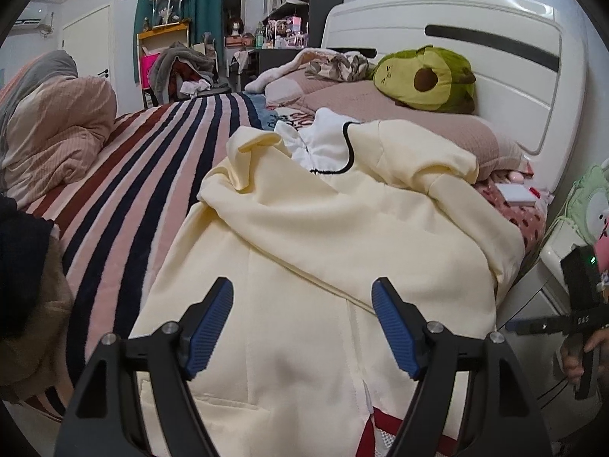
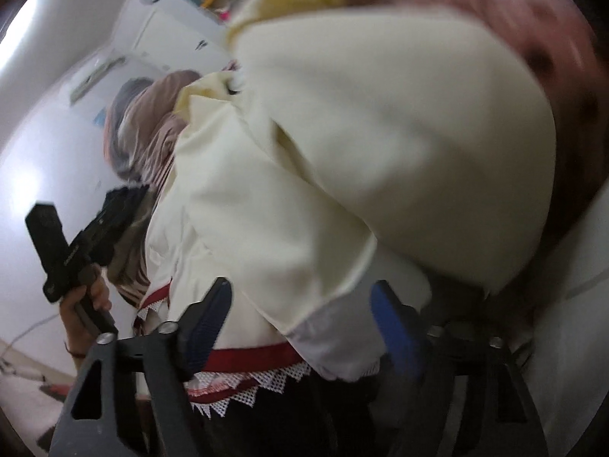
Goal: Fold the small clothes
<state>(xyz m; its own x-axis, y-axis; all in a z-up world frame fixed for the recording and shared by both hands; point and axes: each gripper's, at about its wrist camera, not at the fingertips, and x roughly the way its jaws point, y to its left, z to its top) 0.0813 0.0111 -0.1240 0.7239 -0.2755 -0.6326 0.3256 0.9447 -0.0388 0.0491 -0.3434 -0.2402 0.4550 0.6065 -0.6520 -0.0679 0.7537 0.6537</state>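
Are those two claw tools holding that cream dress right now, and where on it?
Nothing is held. The left gripper stands open above the cream dress. The right gripper is open too, with the dress's sleeve cuff loose between its fingers.

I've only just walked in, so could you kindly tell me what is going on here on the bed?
A person holding a two-finger gripper in each hand is folding a cream-yellow garment spread on the striped bed cover. The left gripper hovers open above the cloth, gripping nothing. The right gripper is also open; a fold of the garment lies between its fingers, but they do not pinch it. An avocado plush sits on the pillow by the headboard.
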